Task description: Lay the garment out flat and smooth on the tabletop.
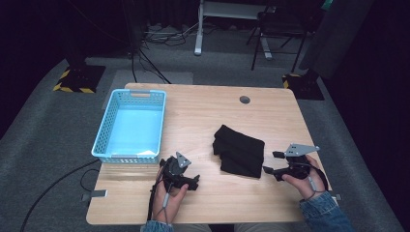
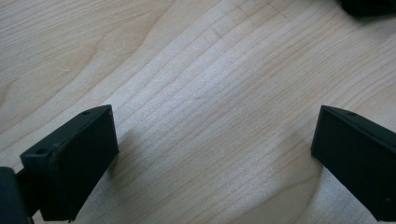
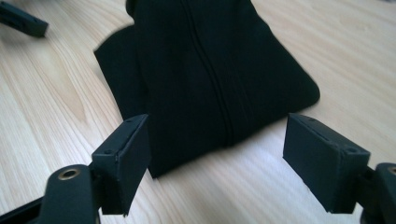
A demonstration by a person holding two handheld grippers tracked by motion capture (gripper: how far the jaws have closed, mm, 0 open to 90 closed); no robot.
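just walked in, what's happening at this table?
A person holds a gripper in each hand over a wooden table. The right gripper faces a folded black cloth, jaws open, not gripping it. The left gripper sits open above bare wood. A light blue basket stands at left.

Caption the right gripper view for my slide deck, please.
Right gripper, jaws open, faces a folded black cloth lying on the wooden table.

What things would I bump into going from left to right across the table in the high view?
Blue basket → left gripper → folded black cloth → right gripper.
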